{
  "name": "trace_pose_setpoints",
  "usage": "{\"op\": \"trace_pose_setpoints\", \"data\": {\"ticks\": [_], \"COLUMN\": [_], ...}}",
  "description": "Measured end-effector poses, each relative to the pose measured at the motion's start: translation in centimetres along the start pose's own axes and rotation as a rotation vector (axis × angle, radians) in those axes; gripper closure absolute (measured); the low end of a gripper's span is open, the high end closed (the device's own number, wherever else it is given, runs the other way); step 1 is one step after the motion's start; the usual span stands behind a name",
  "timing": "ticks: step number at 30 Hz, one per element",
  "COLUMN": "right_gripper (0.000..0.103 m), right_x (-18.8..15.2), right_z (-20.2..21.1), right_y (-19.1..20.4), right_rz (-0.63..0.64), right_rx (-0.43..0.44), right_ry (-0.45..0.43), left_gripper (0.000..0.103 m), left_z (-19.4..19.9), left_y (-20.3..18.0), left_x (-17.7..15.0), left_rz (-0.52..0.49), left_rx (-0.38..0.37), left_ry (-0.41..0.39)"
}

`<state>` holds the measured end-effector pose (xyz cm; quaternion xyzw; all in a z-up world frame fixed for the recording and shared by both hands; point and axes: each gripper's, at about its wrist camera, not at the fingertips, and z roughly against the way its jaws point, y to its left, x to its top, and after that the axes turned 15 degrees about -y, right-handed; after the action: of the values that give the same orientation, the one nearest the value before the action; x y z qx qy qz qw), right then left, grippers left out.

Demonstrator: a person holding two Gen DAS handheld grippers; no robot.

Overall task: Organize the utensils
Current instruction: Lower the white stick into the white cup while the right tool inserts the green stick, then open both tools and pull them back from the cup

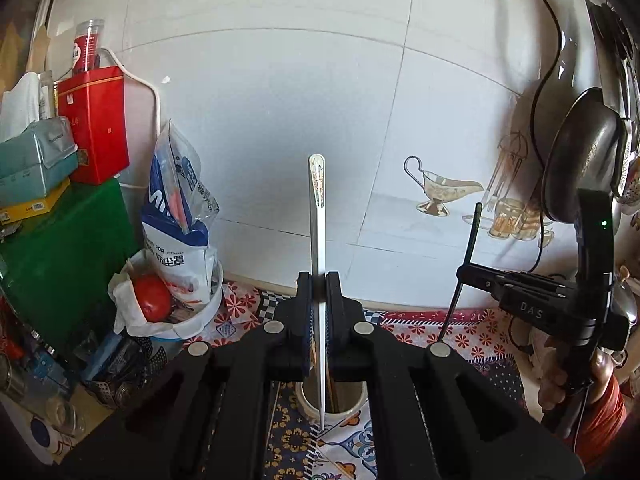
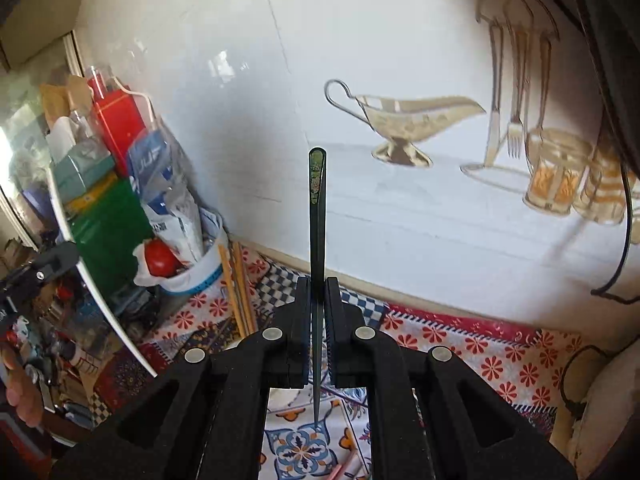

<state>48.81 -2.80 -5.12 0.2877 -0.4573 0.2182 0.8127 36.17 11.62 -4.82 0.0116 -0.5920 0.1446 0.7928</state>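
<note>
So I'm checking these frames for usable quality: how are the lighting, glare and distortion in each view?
Left wrist view: even daylight, strong fisheye bending of the wall tile lines, dark corners; the silver chopstick is sharp.
Right wrist view: glare patch on the wall, washed-out brightness at the left edge; the dark chopstick is sharp, the clutter at left soft.

white tiled wall (image 1: 280,100), patterned tablecloth (image 2: 480,344)

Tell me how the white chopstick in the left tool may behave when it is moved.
The white chopstick looks stiff: it stands straight above the left tool. Its glossy, thin shaft may slip or pivot. Pinched along one short stretch, it probably swings easily if bumped.
</note>
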Motion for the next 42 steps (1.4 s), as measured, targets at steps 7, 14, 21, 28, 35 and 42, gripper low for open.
{"op": "trace_pose_setpoints", "data": {"ticks": [7,14,21,28,35,42], "right_gripper": [0.097,0.097,0.097,0.097,0.097,0.093], "right_x": [0.8,-2.5,-5.6,-7.1,-6.4,-5.5], "right_z": [-2.7,-7.7,-10.1,-10.1,-7.9,-2.8], "right_y": [2.4,3.5,3.5,4.0,4.7,5.3], "right_rz": [-0.029,-0.028,0.029,0.093,0.131,0.170], "right_rx": [0.071,0.094,0.091,0.093,0.084,0.044], "right_ry": [-0.048,0.055,0.165,0.230,0.240,0.181], "left_gripper": [0.099,0.099,0.099,0.099,0.099,0.095], "left_z": [-3.8,-8.2,-10.8,-11.3,-8.9,-4.6], "left_y": [0.7,1.5,1.7,1.8,1.0,-0.6], "left_x": [-0.5,-3.5,-7.1,-9.1,-8.4,-6.7], "left_rz": [0.019,0.028,0.030,0.030,-0.004,-0.052], "left_rx": [0.045,0.075,0.057,0.027,0.001,-0.041], "left_ry": [0.012,0.087,0.196,0.296,0.284,0.243]}}
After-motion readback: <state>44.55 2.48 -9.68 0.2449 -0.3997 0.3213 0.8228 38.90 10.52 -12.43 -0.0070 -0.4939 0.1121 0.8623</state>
